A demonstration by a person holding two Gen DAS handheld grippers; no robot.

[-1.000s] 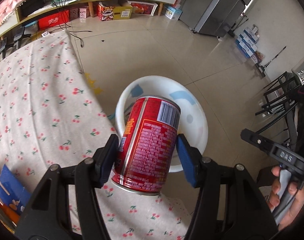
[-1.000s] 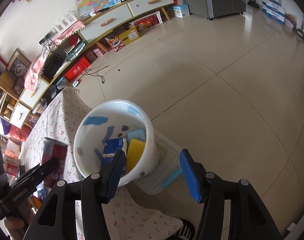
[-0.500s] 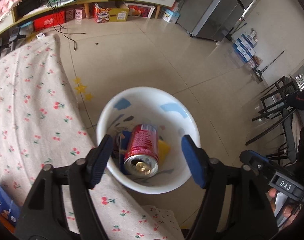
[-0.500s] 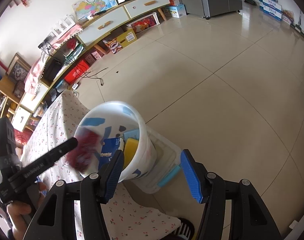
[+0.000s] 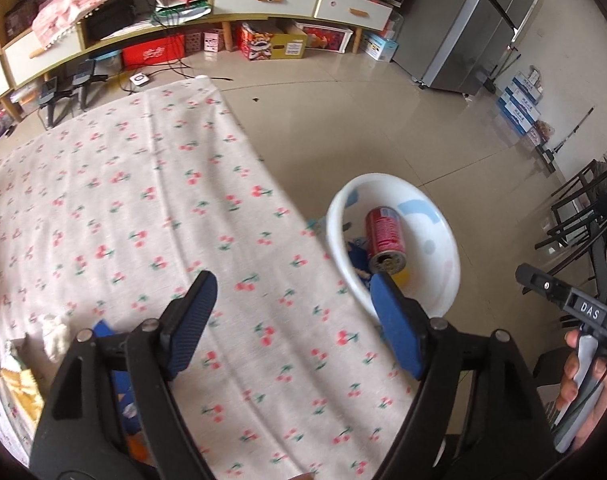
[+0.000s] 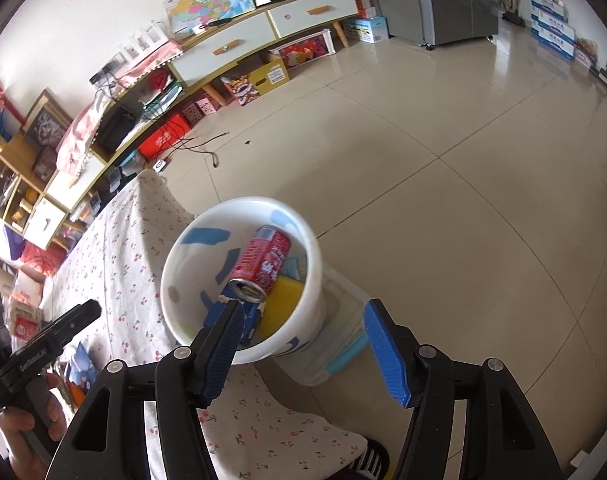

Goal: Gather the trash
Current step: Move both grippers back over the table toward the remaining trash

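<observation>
A red drink can (image 5: 385, 242) lies inside the white bin with blue marks (image 5: 443, 240), on top of a yellow sponge and blue packets. The can (image 6: 263, 264) and bin (image 6: 315, 264) also show in the right wrist view. My left gripper (image 5: 291, 320) is open and empty above the cherry-print tablecloth (image 5: 143, 200), left of the bin. My right gripper (image 6: 303, 344) is open and empty, just in front of the bin. Blue packets (image 5: 119, 392), a white crumpled scrap (image 5: 55, 332) and a yellow wrapper (image 5: 19, 388) lie on the table at lower left.
The bin stands on a clear plastic box with a blue latch (image 6: 343, 356) beside the table's edge. Tiled floor (image 6: 463, 200) stretches beyond. A low cabinet (image 5: 263, 0) and a fridge (image 5: 483, 28) stand far off. Black chairs (image 5: 583, 216) are at right.
My left gripper let the red can drop into the bin, then swung back left over the table. The right gripper stayed open near the bin.
</observation>
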